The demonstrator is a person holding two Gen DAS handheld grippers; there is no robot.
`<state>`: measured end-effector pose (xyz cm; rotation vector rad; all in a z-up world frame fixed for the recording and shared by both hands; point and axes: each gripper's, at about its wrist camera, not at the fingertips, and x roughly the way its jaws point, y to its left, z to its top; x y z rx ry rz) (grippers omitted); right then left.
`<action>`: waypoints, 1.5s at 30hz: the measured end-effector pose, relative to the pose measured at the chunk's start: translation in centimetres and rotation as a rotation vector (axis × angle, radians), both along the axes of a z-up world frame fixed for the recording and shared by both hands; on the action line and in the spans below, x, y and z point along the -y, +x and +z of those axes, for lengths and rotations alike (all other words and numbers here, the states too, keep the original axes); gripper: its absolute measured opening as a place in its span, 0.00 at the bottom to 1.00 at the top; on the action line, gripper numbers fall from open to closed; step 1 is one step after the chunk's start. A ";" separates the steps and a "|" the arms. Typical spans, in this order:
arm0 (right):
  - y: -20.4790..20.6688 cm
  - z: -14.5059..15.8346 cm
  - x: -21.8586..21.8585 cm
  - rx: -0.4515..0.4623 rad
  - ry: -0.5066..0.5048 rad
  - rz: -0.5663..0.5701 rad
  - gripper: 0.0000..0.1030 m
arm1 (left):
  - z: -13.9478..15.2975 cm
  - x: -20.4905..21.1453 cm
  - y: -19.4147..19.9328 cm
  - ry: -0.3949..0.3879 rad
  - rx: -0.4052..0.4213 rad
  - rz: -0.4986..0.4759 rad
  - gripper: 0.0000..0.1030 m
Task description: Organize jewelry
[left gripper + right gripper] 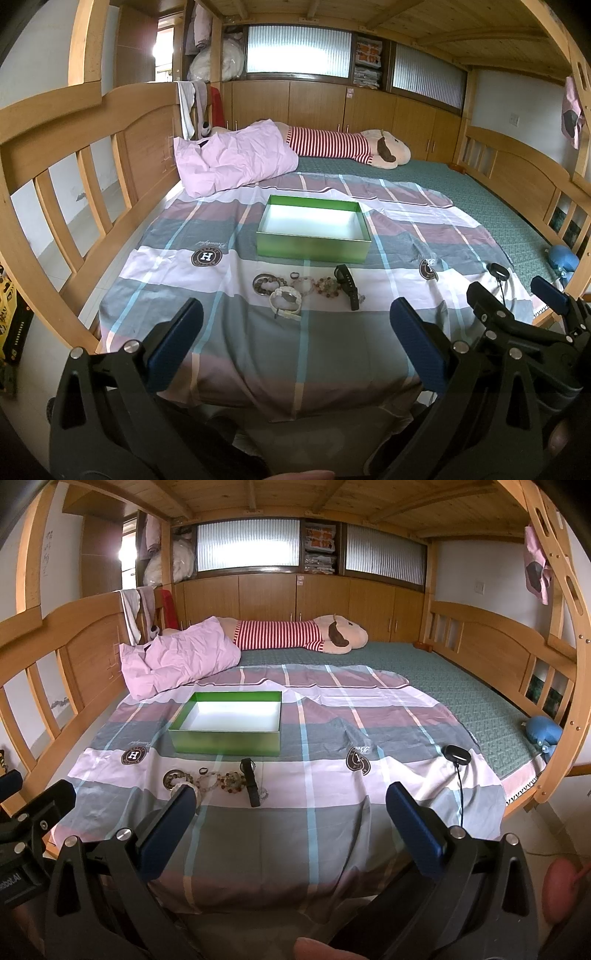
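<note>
An open green box [313, 229] with a white inside sits on the plaid sheet; it also shows in the right wrist view [225, 723]. In front of it lies a cluster of jewelry: a white watch [285, 300], several bead bracelets [327, 287] and a black watch [347, 285]. The right wrist view shows the bracelets [221, 781] and the black watch [251, 782]. My left gripper [295, 328] is open and empty, just short of the jewelry. My right gripper [291, 805] is open and empty, to the right of the jewelry; it also shows in the left wrist view [517, 291].
A pink pillow [232, 157] and a striped plush toy [347, 144] lie at the far end of the bed. Wooden rails [74, 199] run along both sides. A black device on a cord [456, 755] lies on the sheet at the right, a blue toy [545, 731] beyond.
</note>
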<state>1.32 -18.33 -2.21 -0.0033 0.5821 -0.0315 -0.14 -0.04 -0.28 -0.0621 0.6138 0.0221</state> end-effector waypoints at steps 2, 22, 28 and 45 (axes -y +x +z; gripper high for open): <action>0.0 0.1 0.0 -0.001 0.000 0.002 0.98 | 0.0 0.1 0.0 0.003 0.000 0.001 0.97; 0.0 -0.1 -0.1 -0.001 -0.002 0.001 0.98 | -0.9 -0.6 -0.4 0.004 -0.003 -0.001 0.97; 0.0 -0.1 0.0 -0.002 -0.003 0.001 0.98 | -0.8 -0.5 -0.3 0.004 -0.004 -0.001 0.97; 0.3 -1.4 1.9 0.083 -0.011 -0.027 0.98 | -3.8 -1.4 0.5 -0.015 -0.057 0.024 0.97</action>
